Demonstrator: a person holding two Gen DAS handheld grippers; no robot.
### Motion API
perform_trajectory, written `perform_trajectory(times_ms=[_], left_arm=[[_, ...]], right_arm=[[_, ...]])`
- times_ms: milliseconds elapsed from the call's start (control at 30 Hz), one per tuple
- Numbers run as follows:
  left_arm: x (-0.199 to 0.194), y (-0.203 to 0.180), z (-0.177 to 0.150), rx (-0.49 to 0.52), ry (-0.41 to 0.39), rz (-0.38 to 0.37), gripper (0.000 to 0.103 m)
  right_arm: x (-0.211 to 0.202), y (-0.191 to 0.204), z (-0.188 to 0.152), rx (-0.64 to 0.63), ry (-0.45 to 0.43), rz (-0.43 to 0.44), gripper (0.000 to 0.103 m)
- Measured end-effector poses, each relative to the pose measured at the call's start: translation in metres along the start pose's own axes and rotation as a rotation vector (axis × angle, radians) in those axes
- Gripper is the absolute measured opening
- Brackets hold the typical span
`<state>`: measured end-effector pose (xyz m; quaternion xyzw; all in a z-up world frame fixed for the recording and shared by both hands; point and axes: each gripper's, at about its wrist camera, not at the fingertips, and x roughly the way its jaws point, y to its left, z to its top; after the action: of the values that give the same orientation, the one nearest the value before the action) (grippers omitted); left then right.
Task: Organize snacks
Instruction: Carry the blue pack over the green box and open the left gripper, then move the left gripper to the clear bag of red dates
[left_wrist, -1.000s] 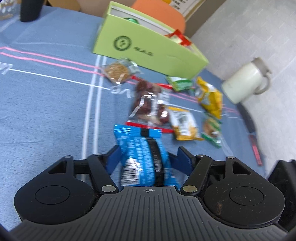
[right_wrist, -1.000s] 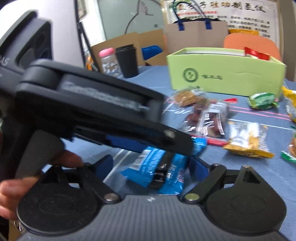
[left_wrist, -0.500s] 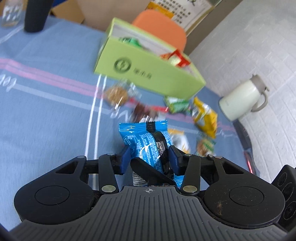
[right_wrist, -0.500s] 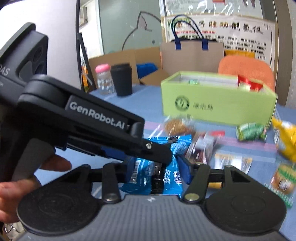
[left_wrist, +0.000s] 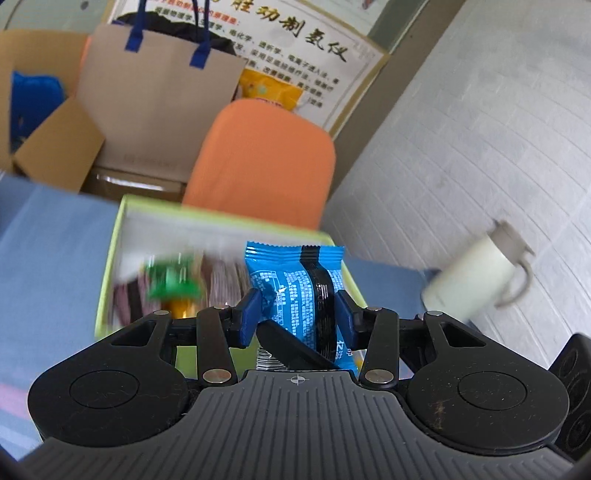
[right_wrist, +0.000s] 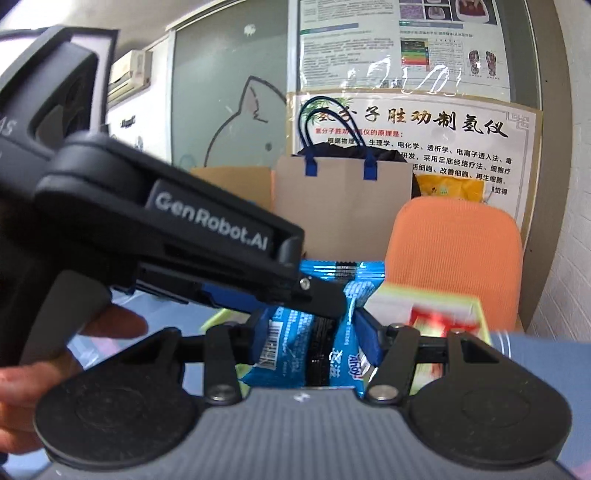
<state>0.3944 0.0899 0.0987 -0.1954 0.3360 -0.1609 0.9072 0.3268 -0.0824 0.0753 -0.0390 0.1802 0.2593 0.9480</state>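
Observation:
A blue cookie packet (left_wrist: 299, 291) with a black stripe is held by both grippers at once. My left gripper (left_wrist: 297, 314) is shut on its sides, above the open green box (left_wrist: 110, 258). My right gripper (right_wrist: 314, 339) is shut on the same packet (right_wrist: 291, 350). The left gripper's body crosses the right wrist view above the packet. The green box holds several snacks, among them a green wrapped one (left_wrist: 171, 282). Its right end with a red packet (right_wrist: 439, 317) shows in the right wrist view.
An orange chair (left_wrist: 262, 162) stands behind the box. A brown paper bag (left_wrist: 155, 107) and cardboard boxes (left_wrist: 40, 122) lie beyond. A cream jug (left_wrist: 476, 277) stands at the right on the blue tablecloth (left_wrist: 48, 258).
Both grippers closed on the blue packet, lifted it off the table and carried it up and forward over the green box. The loose snacks on the cloth have dropped out of view.

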Motion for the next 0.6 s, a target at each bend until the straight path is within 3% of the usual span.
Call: perform_trajectory(times_ms=[133,267,367,567,600], left_arm=[[0.048,0.009,0.028,0.011,0.043,0.025,0.024],[0.085,0.025,0.032,-0.016,0.08,0.007,0.039],[0.072,0.029,0.028,0.01,0.033,0.047,0.043],[0.009,0.028,-0.002,0.013,-0.055,0.03,0.06],[-0.001,0.028,-0.011,0.008,-0.061,0.025,0.061]], right_arm=[[0.046,-0.03,0.014,0.035,0.053,0.004,0.062],[0.079,-0.052,0.003,0.064,0.13,-0.024,0.064],[0.067,-0.068,-0.002,0.104,0.114,-0.05,0.072],[0.0,-0.069,-0.014,0.106,0.023,-0.065,0.094],[-0.01,-0.064,-0.02,0.1,0.02,-0.064,0.094]])
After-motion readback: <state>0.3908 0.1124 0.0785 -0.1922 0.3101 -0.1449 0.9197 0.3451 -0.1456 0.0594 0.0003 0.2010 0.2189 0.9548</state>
